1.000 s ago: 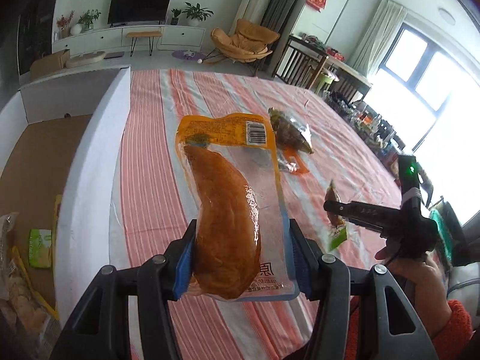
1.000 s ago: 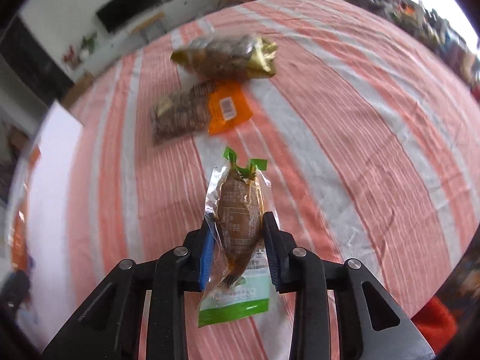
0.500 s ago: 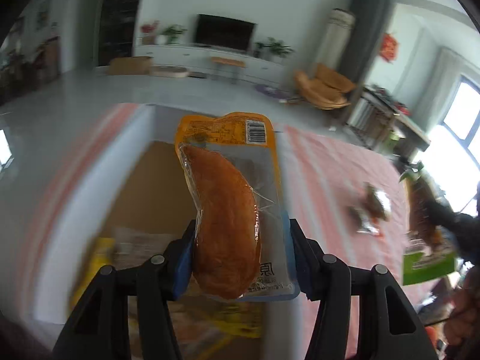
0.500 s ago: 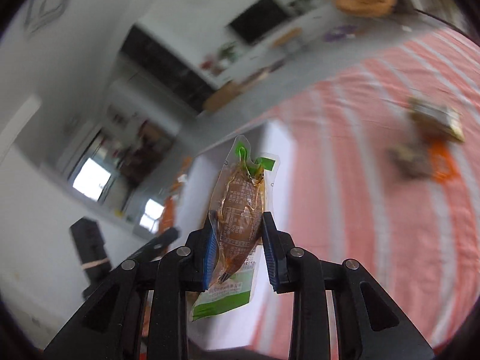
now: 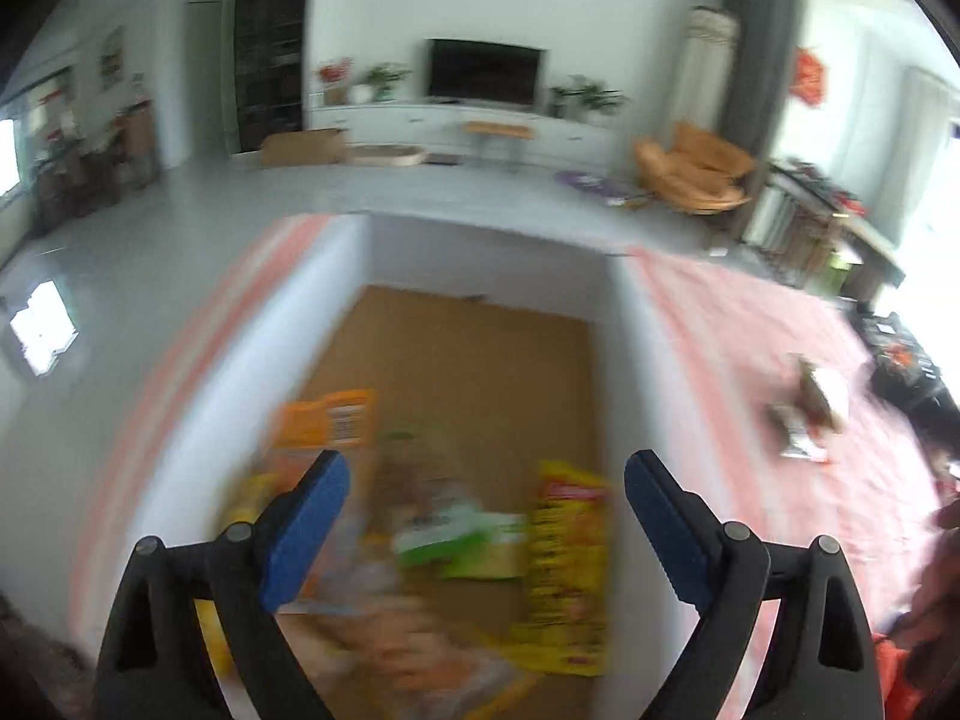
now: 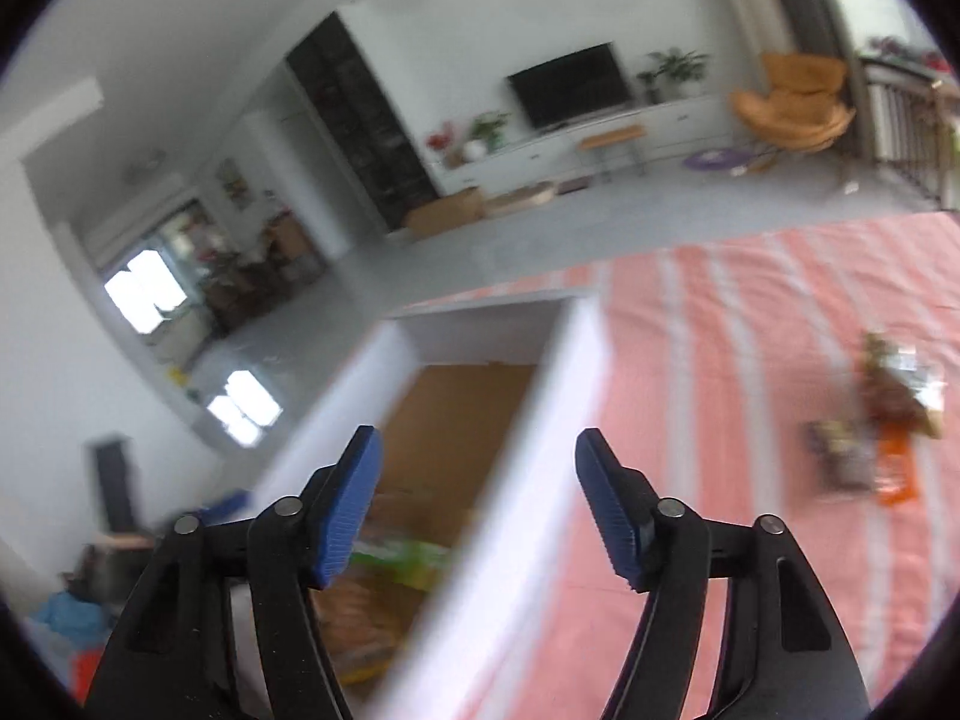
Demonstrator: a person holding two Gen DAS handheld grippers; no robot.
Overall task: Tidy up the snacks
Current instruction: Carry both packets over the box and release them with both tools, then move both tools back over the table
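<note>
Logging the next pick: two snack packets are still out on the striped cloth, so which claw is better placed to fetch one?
Probably the right claw: open and empty, it straddles the box wall nearest the packets. The left claw, also open, hangs over the box interior.

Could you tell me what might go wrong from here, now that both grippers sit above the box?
The right gripper, whose jaws have just been opening with nothing between them, hangs over the box wall; moving lower could clip it. The left gripper, also just opened and empty, hangs above the snack pile. Two packets on the tablecloth remain, beyond that wall.
</note>
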